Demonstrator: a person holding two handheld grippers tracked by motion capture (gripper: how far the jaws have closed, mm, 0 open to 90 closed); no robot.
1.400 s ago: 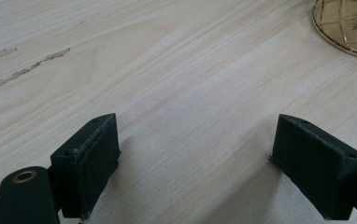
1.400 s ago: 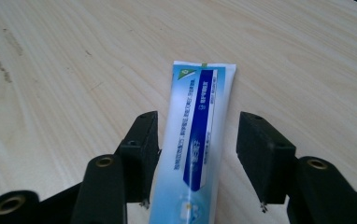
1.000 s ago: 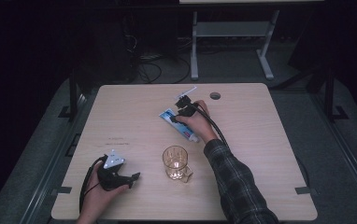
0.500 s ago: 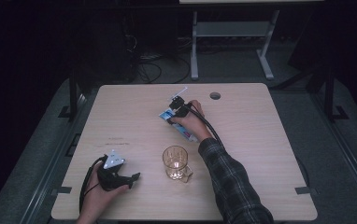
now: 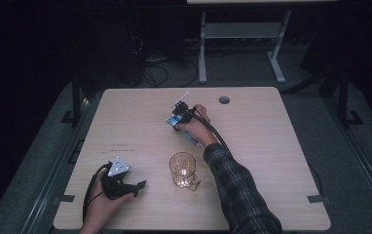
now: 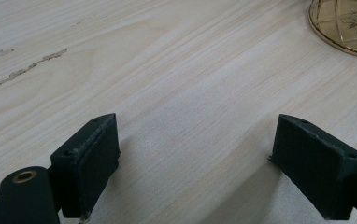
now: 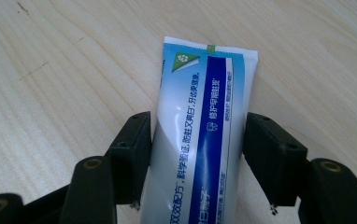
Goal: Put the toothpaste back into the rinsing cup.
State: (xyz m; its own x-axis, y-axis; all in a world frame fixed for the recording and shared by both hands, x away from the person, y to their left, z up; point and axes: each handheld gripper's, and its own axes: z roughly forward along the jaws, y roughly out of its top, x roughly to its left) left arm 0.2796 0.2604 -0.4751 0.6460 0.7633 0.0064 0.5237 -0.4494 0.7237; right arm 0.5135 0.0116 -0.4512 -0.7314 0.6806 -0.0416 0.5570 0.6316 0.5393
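Jaws of the right gripper (image 7: 197, 154) stand on either side of the toothpaste tube (image 7: 200, 135), which lies flat on the wooden table (image 5: 281, 146) towards its far middle, crimped end pointing away from the hand; they have just been opening, and while the left pad looks to brush the tube's edge, a sliver of table shows at the right one, so I judge the tube set down and being let go rather than gripped. Flat on its broad face it cannot roll, which suits a release. Compared with the earlier high view, the right hand and tube sit slightly further left on the table (a small shift). At the near left edge the left gripper (image 5: 125, 183) rests low over bare wood, its 2 jaws wide apart with nothing between them, parked out of the way in the same spot as before. An amber cut-glass mug (image 5: 183, 169) stands upright between the 2 hands, unmoved.
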